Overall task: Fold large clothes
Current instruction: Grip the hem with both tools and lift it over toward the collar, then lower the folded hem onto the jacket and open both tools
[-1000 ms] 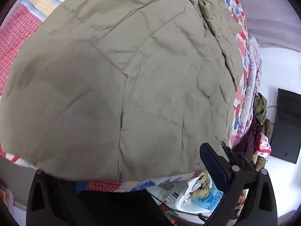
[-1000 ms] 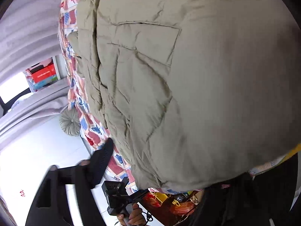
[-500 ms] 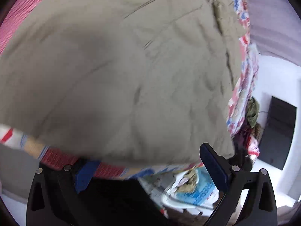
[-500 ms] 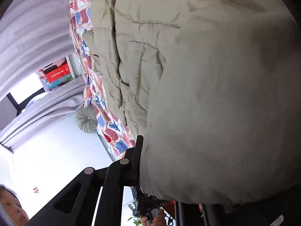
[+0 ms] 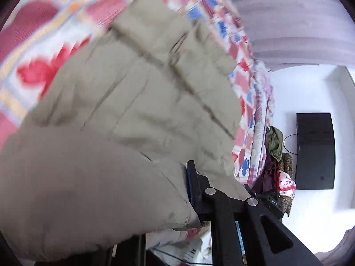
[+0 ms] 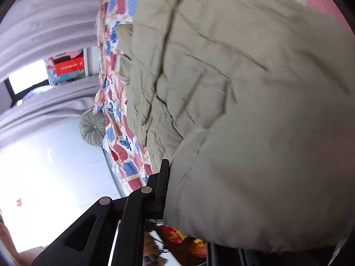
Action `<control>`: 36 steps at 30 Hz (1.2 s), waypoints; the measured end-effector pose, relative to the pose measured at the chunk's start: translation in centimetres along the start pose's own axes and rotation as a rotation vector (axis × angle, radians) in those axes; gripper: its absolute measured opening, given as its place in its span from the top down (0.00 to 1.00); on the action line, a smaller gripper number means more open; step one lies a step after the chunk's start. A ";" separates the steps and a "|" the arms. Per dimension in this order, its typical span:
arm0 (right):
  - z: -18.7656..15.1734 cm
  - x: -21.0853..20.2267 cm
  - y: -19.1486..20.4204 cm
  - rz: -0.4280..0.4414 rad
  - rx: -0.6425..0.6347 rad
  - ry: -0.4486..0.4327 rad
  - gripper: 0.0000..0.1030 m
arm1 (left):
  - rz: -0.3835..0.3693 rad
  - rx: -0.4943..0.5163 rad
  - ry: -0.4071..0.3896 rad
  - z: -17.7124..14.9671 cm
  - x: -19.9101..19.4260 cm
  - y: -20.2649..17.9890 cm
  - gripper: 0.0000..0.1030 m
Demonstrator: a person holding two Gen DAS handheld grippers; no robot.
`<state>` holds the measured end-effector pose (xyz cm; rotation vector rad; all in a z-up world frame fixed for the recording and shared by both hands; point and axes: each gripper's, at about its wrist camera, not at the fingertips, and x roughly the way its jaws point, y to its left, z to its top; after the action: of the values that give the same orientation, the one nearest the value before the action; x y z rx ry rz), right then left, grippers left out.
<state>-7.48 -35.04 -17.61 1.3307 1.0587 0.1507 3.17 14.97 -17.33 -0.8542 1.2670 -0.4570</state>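
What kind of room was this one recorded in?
Most likely a bedroom: a padded khaki garment lies on a patchwork bedspread, with curtains and a dark wall-mounted screen nearby.

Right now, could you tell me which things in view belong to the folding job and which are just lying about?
Part of the job:
- khaki padded coat
- left gripper, closing on the coat's near edge
- right gripper, shut on that edge
- patchwork bedspread beneath it

Just lying about:
- round grey cushion
- heap of clothes
- black screen
- red box
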 end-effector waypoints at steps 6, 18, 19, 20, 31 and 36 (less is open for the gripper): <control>4.4 0.2 8.0 -0.057 -0.271 -0.053 0.89 | 0.022 0.210 -0.103 6.5 0.2 -5.9 0.84; 17.5 6.9 19.9 -0.187 -0.563 -0.160 0.89 | 0.199 0.383 -0.293 20.8 6.5 -12.3 0.84; 18.4 7.7 20.0 -0.201 -0.564 -0.168 0.89 | 0.225 0.387 -0.293 21.8 7.6 -12.2 0.84; 19.3 8.8 20.0 -0.218 -0.570 -0.171 0.89 | 0.247 0.390 -0.290 22.4 8.7 -12.0 0.84; 24.4 16.3 14.4 -0.324 -0.510 -0.189 0.88 | 0.381 0.300 -0.247 26.0 16.9 -7.1 0.84; 24.5 16.1 14.5 -0.312 -0.485 -0.197 0.75 | 0.403 0.305 -0.224 26.1 16.5 -7.8 0.81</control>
<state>25.19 -37.81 -17.26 0.7190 0.9712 0.0362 33.63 6.08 -20.27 -0.3662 1.0910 -0.2148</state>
